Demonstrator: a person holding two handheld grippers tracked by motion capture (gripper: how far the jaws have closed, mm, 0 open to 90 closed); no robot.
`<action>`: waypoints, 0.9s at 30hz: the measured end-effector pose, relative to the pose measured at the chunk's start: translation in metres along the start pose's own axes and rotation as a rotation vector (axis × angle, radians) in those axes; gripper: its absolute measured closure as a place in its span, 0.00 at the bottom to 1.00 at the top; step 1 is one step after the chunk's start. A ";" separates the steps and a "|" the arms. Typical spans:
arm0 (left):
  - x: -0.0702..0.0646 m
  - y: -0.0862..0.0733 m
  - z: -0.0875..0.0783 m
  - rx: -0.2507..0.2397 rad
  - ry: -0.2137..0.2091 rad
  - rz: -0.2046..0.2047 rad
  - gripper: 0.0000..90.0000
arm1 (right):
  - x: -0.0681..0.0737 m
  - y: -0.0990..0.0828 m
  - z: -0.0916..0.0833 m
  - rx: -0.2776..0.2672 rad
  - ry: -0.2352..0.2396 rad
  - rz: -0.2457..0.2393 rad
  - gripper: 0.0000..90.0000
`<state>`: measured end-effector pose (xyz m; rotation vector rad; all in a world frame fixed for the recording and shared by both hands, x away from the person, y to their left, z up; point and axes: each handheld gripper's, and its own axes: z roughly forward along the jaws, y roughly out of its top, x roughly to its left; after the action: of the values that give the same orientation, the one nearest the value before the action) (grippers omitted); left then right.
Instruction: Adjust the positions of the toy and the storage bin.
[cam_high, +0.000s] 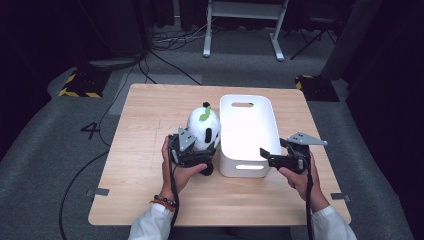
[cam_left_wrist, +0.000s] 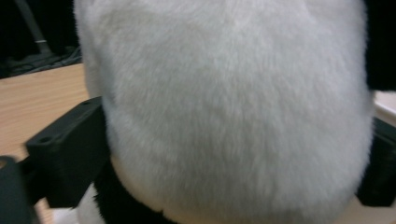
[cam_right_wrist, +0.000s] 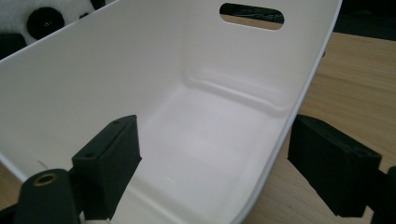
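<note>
A person seated at a light wooden table (cam_high: 150, 190) works a hand-held gripper in each hand, with a plush panda (cam_high: 204, 131) standing upright just left of a white plastic bin (cam_high: 247, 170) near the middle of the tabletop. The left gripper (cam_high: 192, 152) sits at the near side of the panda, its jaws spread wide to either side of the toy's white body; whether the pads press into the fur or merely flank it cannot be told. In the left gripper view the panda's white fur (cam_left_wrist: 233, 107) bulges between the two black jaws, with a strip of black fur at the bottom edge and a sliver of tabletop to the left. The right gripper (cam_high: 265, 156) hovers at the near right corner of the bin, jaws apart, one inside the bin and one outside its right wall, gripping nothing. The right gripper view looks down the bin's bare white interior (cam_right_wrist: 187, 116) to the slotted handle (cam_right_wrist: 251, 16) in its far wall, and catches the panda's black-patched face (cam_right_wrist: 44, 21) beyond the left wall. The high view alone shows the green leaf (cam_high: 204, 114) on the panda's head, the grey carpeted floor (cam_high: 45, 150) and cables around the table, and the white desk frame (cam_high: 243, 20) at the far end of the room
</note>
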<state>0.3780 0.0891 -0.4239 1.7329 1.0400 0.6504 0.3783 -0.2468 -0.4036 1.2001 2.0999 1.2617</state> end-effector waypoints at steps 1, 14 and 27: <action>-0.001 0.000 0.000 0.002 0.010 0.007 0.11 | 0.000 0.000 0.000 0.000 -0.001 -0.002 0.19; 0.002 0.000 -0.004 0.002 0.016 0.044 0.38 | 0.001 0.006 -0.007 -0.005 -0.026 -0.050 0.22; 0.005 -0.001 -0.006 -0.002 -0.007 0.040 0.39 | -0.024 -0.004 -0.042 -0.100 -0.059 -0.109 0.21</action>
<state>0.3751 0.0967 -0.4223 1.7566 1.0021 0.6703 0.3601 -0.2889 -0.3881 1.0527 2.0069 1.2506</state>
